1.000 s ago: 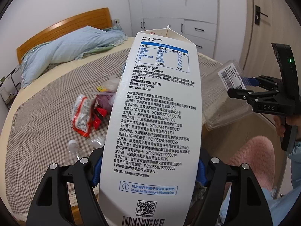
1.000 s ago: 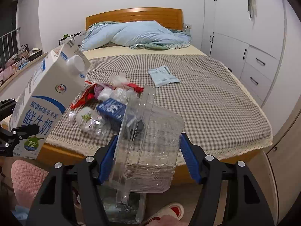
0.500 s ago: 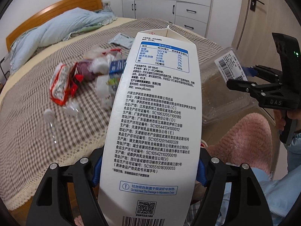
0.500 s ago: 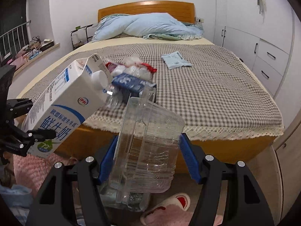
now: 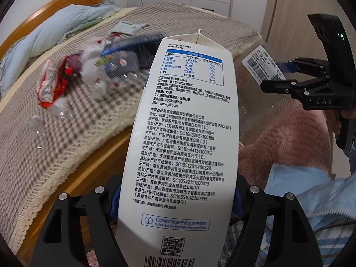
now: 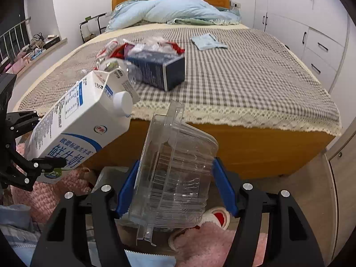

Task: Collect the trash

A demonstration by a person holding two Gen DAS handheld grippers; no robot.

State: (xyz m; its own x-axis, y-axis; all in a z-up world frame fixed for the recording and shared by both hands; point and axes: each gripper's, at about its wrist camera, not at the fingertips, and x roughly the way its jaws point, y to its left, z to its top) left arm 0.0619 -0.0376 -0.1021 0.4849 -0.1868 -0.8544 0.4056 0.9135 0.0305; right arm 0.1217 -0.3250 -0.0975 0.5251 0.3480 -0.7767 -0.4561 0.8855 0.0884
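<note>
Jaws of the left gripper (image 5: 175, 202) clenched on a white milk carton (image 5: 184, 133), gable end tilted away, fine print facing the camera, cap on. Jaws of the right gripper (image 6: 175, 189) clamped on a clear plastic tub (image 6: 173, 173), thin-walled, empty, likely to flex if squeezed harder. Both pieces carried off the bed (image 6: 255, 84), beyond its foot edge, above a pink rug (image 6: 209, 244) and a slipper (image 6: 217, 217). Step in hand, by judgement: hauling two picked pieces to a bin, none clearly in view. Next: find the bin, lower, release. Left near the bed's foot edge: a dark box (image 6: 160, 71), wrappers (image 5: 52, 83), a crushed bottle (image 6: 115, 66); further up, a pale packet (image 6: 208, 41).
</note>
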